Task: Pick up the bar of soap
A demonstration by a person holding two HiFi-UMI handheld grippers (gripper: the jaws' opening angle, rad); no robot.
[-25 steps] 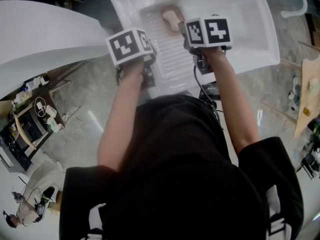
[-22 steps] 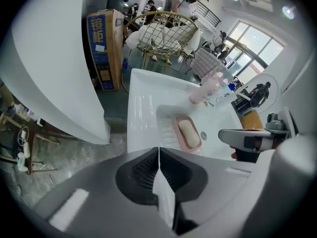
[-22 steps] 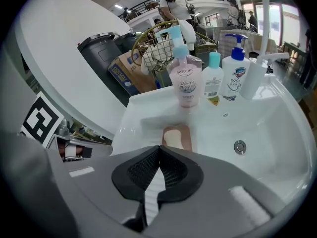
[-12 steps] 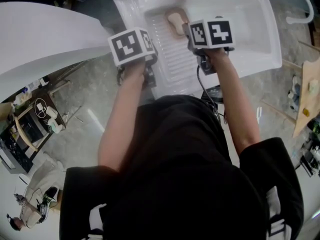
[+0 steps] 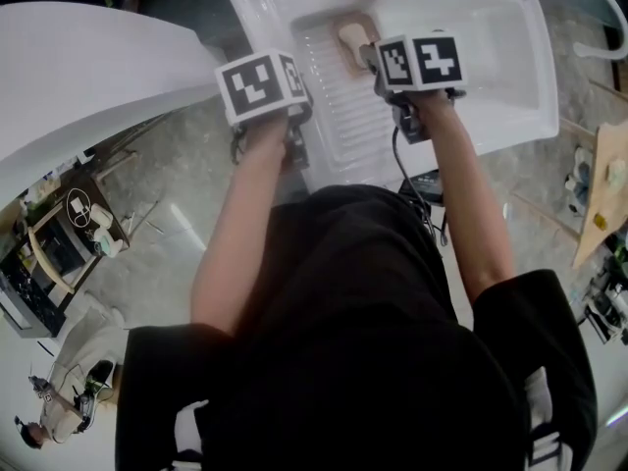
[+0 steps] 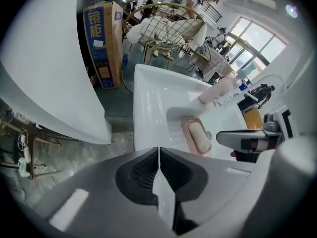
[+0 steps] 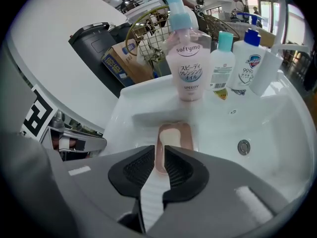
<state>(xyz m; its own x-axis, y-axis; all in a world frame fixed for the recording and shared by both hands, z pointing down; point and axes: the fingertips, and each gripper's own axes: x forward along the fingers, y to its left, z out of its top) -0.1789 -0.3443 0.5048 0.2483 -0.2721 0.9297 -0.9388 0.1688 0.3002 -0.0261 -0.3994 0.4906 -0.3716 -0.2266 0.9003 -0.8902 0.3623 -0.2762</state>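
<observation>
Right, both claws hang over the white sink (image 5: pixel 491 57), and the bar of soap (image 5: pixel 350 37) lies flat in a pink soap dish (image 7: pixel 187 139) at the far end of the ribbed washboard (image 5: pixel 339 101). Room first: right of the dish the basin floor is bare out to the drain (image 7: pixel 243 147). Behind the dish a low step in the sink wall runs just beside its far end. Up on the back rim stand a pink pump bottle (image 7: pixel 189 66) and two smaller bottles (image 7: pixel 222 63) (image 7: pixel 249 58). To the left, the sink's rim is near the dish, and beyond that rim sits a large white curved panel (image 5: pixel 88 77).

Now the claws. The left claw (image 6: pixel 158 150) has its jaws pressed together, nothing between them, above the sink's near left rim. The right claw (image 7: pixel 159 151) has just been opening to a narrow gap. No pad touches anything, and the dish's near end shows through the gap, farther on.

What's hard to read: from the head view the marker cubes cover both sets of fingertips. The right jaws block the dish's near end.

Soap's long axis runs away from the person, toward the bottles. It is close to in line with the right claw's gap, and slanted in the left gripper view.
</observation>
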